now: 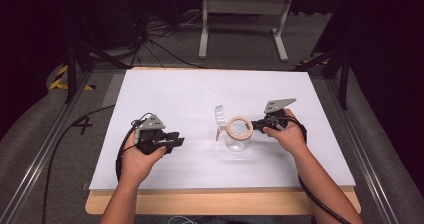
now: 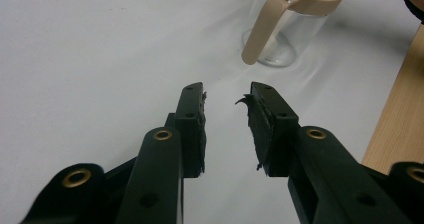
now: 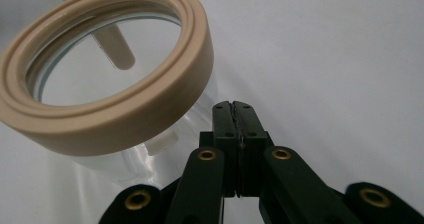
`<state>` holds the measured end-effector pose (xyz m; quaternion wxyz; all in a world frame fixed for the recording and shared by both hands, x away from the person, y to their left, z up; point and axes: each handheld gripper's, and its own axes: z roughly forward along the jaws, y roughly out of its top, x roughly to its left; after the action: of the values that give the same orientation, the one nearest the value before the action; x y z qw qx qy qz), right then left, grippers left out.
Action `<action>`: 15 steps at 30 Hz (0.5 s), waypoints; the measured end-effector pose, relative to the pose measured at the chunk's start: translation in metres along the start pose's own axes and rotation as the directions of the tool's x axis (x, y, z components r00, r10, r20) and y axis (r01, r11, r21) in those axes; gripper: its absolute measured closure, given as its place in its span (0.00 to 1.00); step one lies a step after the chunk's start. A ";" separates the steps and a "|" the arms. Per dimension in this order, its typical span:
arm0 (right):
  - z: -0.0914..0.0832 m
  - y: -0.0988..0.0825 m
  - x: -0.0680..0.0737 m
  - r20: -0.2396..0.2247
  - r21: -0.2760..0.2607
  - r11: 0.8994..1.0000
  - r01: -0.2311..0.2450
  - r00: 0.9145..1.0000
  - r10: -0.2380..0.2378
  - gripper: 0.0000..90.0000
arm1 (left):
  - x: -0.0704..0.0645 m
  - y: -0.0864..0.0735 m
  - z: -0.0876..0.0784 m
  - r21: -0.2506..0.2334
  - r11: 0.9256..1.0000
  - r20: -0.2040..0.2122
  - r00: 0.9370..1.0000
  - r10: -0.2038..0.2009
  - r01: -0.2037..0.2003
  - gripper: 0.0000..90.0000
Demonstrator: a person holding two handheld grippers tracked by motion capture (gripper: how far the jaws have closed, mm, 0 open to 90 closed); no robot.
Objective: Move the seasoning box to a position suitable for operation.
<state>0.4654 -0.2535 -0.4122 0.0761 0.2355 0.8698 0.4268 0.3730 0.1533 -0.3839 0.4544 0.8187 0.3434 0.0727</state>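
A clear glass jar [image 1: 238,138] with a thick beige rim [image 1: 239,126] stands upright on the white board, its clear lid [image 1: 220,115] hinged open to the left. My right gripper [image 1: 253,126] comes at it from the right. In the right gripper view its jaws [image 3: 234,106] are shut with nothing between them, tips just below the beige rim [image 3: 110,84] and against or very near the glass. My left gripper [image 1: 175,143] lies low on the board, left of the jar and apart from it. Its jaws [image 2: 227,91] stand open and empty, pointing toward the jar [image 2: 285,34] and its beige clasp [image 2: 260,34].
The white board [image 1: 200,91] rests on a wooden tabletop whose edge [image 1: 220,201] shows at the front, and as a wooden strip [image 2: 400,114] in the left gripper view. A white metal stand [image 1: 245,6] and cables lie on the floor behind the table.
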 end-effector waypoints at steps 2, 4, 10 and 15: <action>-0.001 0.000 0.001 -0.003 0.003 1.000 0.002 1.000 -0.002 1.00 | 0.001 0.001 0.002 0.002 1.000 0.006 1.000 0.002 -0.002 0.76; -0.001 -0.001 0.003 0.000 0.010 1.000 0.003 1.000 -0.003 1.00 | 0.001 0.001 0.004 0.004 1.000 0.013 1.000 0.001 -0.001 0.76; -0.005 -0.006 0.007 -0.001 0.028 1.000 -0.003 1.000 0.003 1.00 | -0.001 0.006 0.017 0.028 0.999 0.041 0.999 0.022 -0.024 0.76; -0.008 -0.009 0.011 0.004 0.038 0.999 -0.002 1.000 0.002 1.00 | -0.003 0.010 0.026 0.042 0.998 0.064 0.997 0.035 -0.037 0.76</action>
<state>0.4495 -0.2585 -0.4131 0.0728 0.2385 0.8774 0.4098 0.3869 0.1299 -0.3900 0.4460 0.8362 0.3155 0.0475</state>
